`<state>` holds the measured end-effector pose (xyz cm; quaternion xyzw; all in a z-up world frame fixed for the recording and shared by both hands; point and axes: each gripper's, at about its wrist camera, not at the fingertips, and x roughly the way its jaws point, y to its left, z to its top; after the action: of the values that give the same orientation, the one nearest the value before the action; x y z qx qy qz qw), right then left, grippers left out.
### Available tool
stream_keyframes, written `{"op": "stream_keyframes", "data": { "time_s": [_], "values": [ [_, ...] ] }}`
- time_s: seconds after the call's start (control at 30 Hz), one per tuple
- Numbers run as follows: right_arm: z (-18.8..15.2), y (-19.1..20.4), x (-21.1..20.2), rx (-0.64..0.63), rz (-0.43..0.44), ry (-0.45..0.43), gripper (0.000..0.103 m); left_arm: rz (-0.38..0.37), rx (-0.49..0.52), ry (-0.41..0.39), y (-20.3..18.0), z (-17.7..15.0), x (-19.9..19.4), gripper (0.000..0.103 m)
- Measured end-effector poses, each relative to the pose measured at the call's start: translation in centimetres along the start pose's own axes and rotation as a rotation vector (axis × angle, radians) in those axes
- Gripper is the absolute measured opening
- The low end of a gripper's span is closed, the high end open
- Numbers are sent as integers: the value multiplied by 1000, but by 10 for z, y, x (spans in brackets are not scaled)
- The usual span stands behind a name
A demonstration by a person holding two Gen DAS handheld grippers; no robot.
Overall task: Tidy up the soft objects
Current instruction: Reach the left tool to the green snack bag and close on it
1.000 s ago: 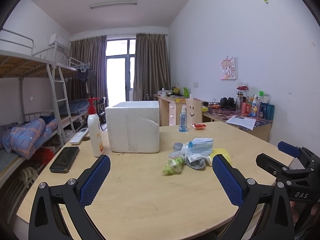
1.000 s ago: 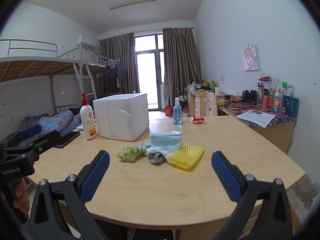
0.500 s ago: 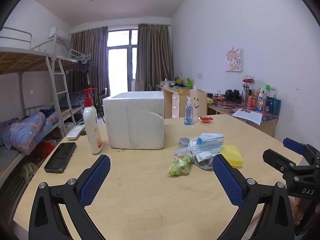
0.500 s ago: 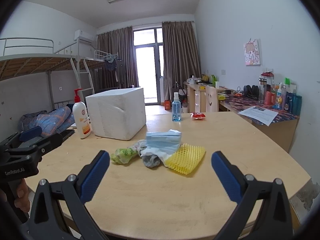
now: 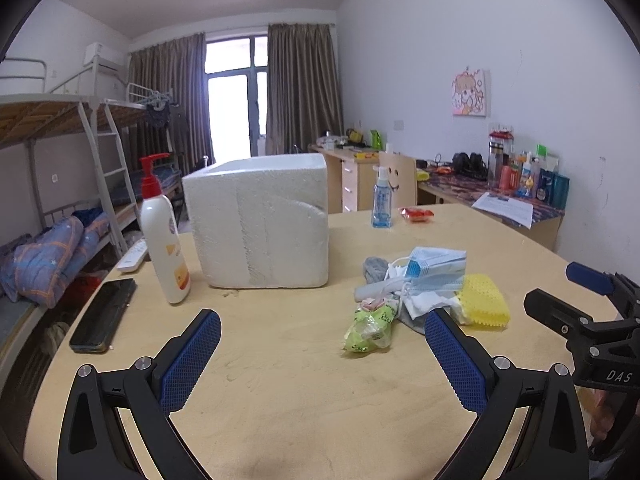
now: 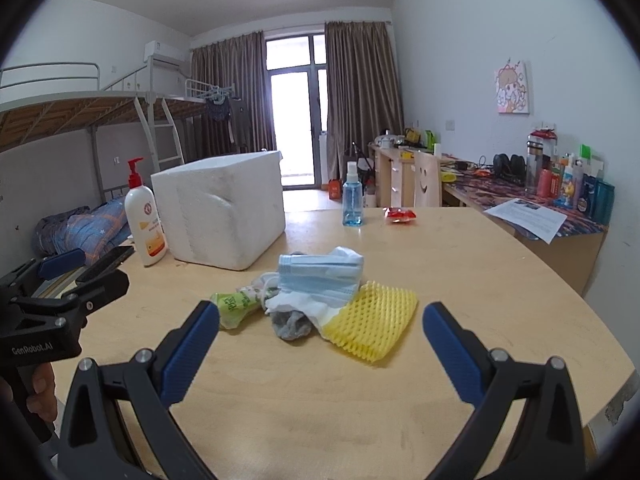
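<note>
- Honestly, nothing's sorted yet as far as I can tell: the soft stuff sits in one heap mid-frame in the right wrist view, blue face mask (image 6: 320, 274) on top, yellow foam net (image 6: 374, 326) lower right, gray sock (image 6: 290, 324) underneath, green packet (image 6: 236, 304) at the left.
- Left gripper (image 5: 322, 356) is spread wide and empty, low over the table (image 5: 280, 400), the heap just right of center.
- Right gripper (image 6: 320, 350) is also spread, holding nothing, lined up on the heap.
- My guess: the white foam box (image 6: 222, 210), upper left, is the destination. Everything's left to do.
</note>
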<state>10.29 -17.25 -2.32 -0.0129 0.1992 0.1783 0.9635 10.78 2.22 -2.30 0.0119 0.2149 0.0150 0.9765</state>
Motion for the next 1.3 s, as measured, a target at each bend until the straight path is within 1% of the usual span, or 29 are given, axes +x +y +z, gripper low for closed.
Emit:
{"op": "stream_keyframes", "data": {
  "time_s": [0.1, 0.4, 0.57, 0.63, 0.8, 0.9, 1.1, 1.2, 1.23, 1.27, 1.3],
  "values": [
    [1, -3, 7, 1, 0, 15, 103, -7, 12, 23, -2, 2, 10, 102],
    [1, -14, 30, 11, 4, 74, 103, -48, 42, 126, -9, 7, 48, 102],
    [-1, -23, 42, 22, -6, 108, 103, -99, 91, 186, -19, 8, 68, 102],
    [-1, -26, 47, 27, -6, 124, 103, -128, 113, 227, -23, 9, 78, 102],
    [-2, -35, 54, 38, -16, 143, 103, -138, 131, 291, -26, 9, 98, 101],
    [-3, -39, 57, 49, -16, 153, 103, -142, 130, 322, -25, 9, 108, 98],
    [-3, -44, 62, 64, -11, 172, 103, -184, 122, 402, -24, 4, 128, 85],
    [-3, -44, 66, 63, -9, 183, 103, -200, 130, 420, -24, 4, 132, 76],
    [-3, -45, 67, 63, -11, 185, 103, -208, 131, 427, -24, 4, 134, 69],
    [-3, -45, 68, 64, -13, 186, 103, -219, 133, 439, -25, 4, 136, 66],
    [-3, -45, 69, 65, -15, 190, 103, -231, 132, 449, -25, 4, 138, 66]
  ]
}}
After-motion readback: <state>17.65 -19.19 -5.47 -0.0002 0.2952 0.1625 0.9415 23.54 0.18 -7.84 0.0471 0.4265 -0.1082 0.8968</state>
